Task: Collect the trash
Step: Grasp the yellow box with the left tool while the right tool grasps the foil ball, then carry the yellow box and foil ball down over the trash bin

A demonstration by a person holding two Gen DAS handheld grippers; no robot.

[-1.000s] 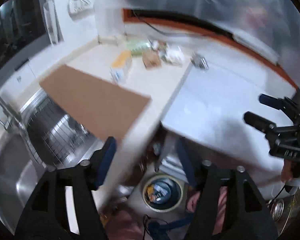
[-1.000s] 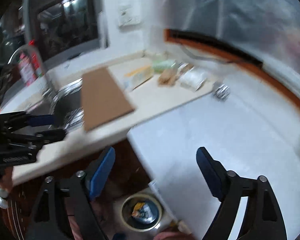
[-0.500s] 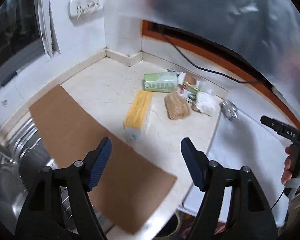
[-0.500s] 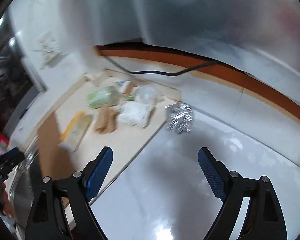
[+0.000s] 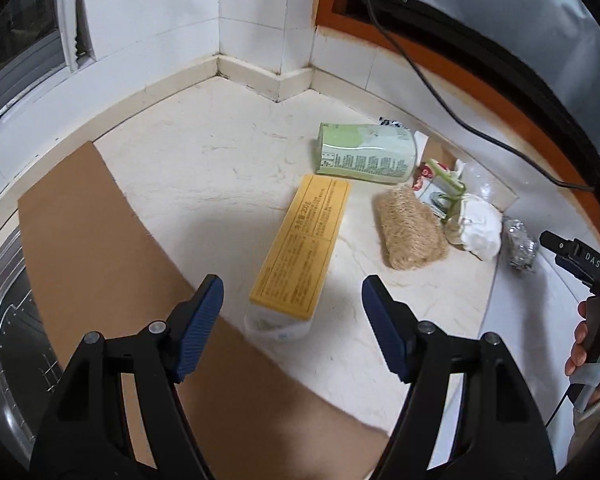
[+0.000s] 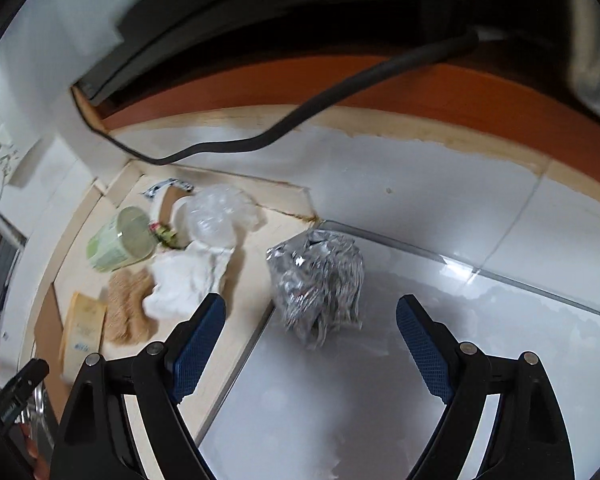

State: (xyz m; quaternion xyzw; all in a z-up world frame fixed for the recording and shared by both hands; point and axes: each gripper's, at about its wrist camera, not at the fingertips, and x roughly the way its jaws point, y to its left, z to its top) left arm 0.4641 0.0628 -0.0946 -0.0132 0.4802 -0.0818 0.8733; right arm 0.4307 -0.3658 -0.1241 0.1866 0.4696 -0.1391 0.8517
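Trash lies in the counter corner. A yellow-labelled box point(image 5: 302, 248) lies just ahead of my open, empty left gripper point(image 5: 292, 300). Beyond it are a green cup point(image 5: 366, 158) on its side, a tan fibre scrubber point(image 5: 412, 230), a crumpled white tissue point(image 5: 480, 228) and a small printed wrapper point(image 5: 440, 184). A crumpled foil ball point(image 6: 318, 280) sits on the white surface, just ahead of my open, empty right gripper point(image 6: 310, 324). The foil also shows in the left wrist view point(image 5: 520, 244). The green cup point(image 6: 120, 244), tissue point(image 6: 188, 280) and a clear plastic wrap point(image 6: 216, 216) lie left of the foil.
A brown cardboard sheet point(image 5: 100, 264) covers the counter's left side, over a sink rack point(image 5: 4, 320). A black cable point(image 6: 300, 120) runs along the orange-trimmed back wall. The right gripper's handle and hand point(image 5: 592, 304) show at the right edge of the left wrist view.
Both grippers have moved up and forward over the counter, away from the bin on the floor. The left now faces the yellow box, the right has closed in on the foil ball.
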